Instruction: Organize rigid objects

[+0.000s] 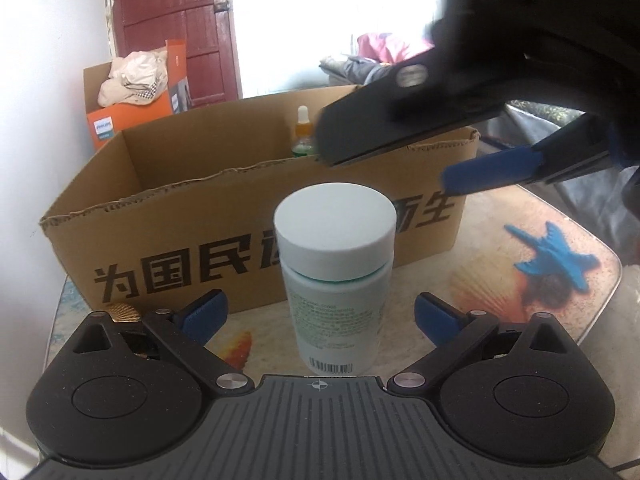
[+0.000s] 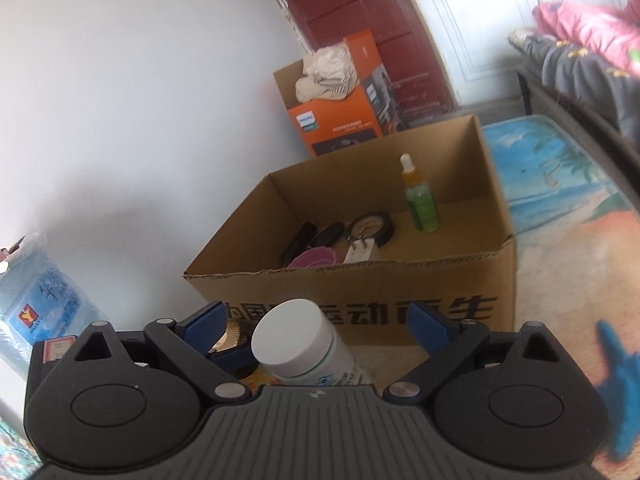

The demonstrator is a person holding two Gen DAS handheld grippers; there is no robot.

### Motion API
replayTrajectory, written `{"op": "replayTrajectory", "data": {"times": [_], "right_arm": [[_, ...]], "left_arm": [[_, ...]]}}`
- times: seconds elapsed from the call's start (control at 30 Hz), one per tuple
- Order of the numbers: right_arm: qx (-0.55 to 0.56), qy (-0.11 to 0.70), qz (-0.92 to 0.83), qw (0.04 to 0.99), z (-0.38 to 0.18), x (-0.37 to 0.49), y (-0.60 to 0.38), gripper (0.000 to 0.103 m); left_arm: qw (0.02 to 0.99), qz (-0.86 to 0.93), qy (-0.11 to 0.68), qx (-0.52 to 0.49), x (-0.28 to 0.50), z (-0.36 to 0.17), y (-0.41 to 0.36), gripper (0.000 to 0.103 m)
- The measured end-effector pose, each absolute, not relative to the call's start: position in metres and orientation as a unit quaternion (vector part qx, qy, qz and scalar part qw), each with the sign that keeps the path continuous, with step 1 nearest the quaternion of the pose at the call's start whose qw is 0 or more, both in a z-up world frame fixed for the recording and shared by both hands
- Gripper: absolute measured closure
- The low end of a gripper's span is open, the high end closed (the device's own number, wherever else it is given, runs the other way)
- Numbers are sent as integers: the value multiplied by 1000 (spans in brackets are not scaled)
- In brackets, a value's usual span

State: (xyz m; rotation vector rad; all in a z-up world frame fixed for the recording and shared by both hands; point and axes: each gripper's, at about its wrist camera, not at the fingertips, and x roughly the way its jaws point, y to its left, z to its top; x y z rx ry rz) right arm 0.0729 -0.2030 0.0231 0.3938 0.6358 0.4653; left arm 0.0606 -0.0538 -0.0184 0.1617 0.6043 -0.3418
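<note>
A white jar (image 1: 335,276) with a white lid stands upright on the table, between the open fingers of my left gripper (image 1: 320,312) without touching them. It also shows in the right wrist view (image 2: 298,340). My right gripper (image 2: 320,320) is open and empty, held in the air above the jar; it shows in the left wrist view (image 1: 440,140) near the box rim. Behind the jar is an open cardboard box (image 1: 192,216) (image 2: 440,276). In it are a green dropper bottle (image 2: 420,200), a round compact (image 2: 370,228), dark items and a pink item.
A blue starfish-shaped object (image 1: 556,256) lies on the patterned table at the right. A gold scalloped object (image 1: 124,312) sits by my left finger. An orange box (image 2: 340,116) with cloth stands behind. A water bottle pack (image 2: 40,300) is at the left.
</note>
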Motion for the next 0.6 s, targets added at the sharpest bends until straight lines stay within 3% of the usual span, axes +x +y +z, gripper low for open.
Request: {"op": "replayTrajectory", "data": {"times": [0.4,0.6], "right_arm": [[209,345,242,882,9,89,-192,31],[218,351,245,877,6,91,-190,41]], "left_arm": [[928,-180,319,72,73,-24,-56,27],[927,-178,325,66,74,-23,-54,49]]}}
